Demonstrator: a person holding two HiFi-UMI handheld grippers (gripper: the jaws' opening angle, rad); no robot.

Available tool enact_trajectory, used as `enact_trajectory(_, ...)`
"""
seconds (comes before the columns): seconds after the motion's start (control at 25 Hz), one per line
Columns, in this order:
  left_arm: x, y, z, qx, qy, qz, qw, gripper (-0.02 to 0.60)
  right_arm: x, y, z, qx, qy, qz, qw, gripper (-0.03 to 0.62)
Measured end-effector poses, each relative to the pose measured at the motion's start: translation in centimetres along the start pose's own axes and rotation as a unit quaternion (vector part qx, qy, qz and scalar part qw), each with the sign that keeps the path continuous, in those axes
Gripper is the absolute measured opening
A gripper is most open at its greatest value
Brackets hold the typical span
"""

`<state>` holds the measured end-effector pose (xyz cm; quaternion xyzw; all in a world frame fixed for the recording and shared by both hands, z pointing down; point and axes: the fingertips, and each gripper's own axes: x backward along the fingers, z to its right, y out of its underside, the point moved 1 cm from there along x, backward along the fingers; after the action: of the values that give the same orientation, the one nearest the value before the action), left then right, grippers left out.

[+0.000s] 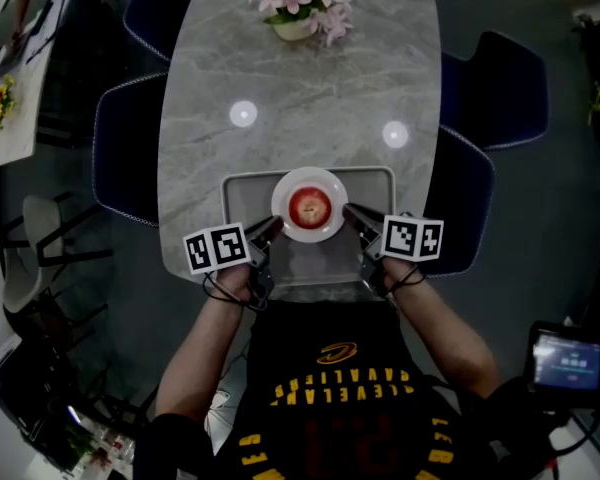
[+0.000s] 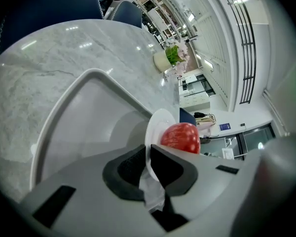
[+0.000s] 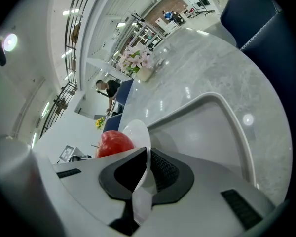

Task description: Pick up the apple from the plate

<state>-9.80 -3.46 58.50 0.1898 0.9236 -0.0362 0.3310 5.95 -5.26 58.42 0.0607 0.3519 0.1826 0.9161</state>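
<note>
Nearest the person, the left tongs [image 1: 273, 226] and the right tongs [image 1: 352, 214] each pinch the thin rim of the white plate [image 1: 310, 173], one at its left edge and one at its right. Each gripper view shows that rim caught edge-on between the dark pads, with no gap to either side. The apple [image 1: 310, 206], red and round, sits in the middle of the plate, touched by neither pair. The plate is over the grey tray [image 1: 242, 190] near the front edge of the marble table [image 1: 300, 88]; whether it rests on the tray or is held just clear of it, I cannot tell. The step in hand looks like steadying or carrying the plate, since no tongs are free for the fruit. To do it well, both sides should stay at one height with an even squeeze, because a round apple on a shallow glazed dish will likely roll at the first tilt. Before any reach for the apple, the plate should sit flat on the tray. Then one pair can let go, spread wide and close across the apple's widest part, while the other holds the rim against sliding. Farther off, the flower pot [image 1: 298, 26] stands well apart at the far end of the table.
</note>
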Motion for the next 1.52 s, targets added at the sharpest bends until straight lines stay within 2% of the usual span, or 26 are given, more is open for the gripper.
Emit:
enact_trajectory(0.96, -0.9, -8.2, 3.8, -0.024, 0.036, -0.002, 0.9991, 0.034, -1.8, -9.4, -2.7, 0.016, -0.019, 0.035, 0.999, 0.035)
enact_trajectory(1.52, -1.6, -11.6, 4.4, -0.029, 0.035, -0.004, 0.999, 0.034, -2.7, -12.5, -3.6, 0.021, -0.019, 0.036, 0.999, 0.034)
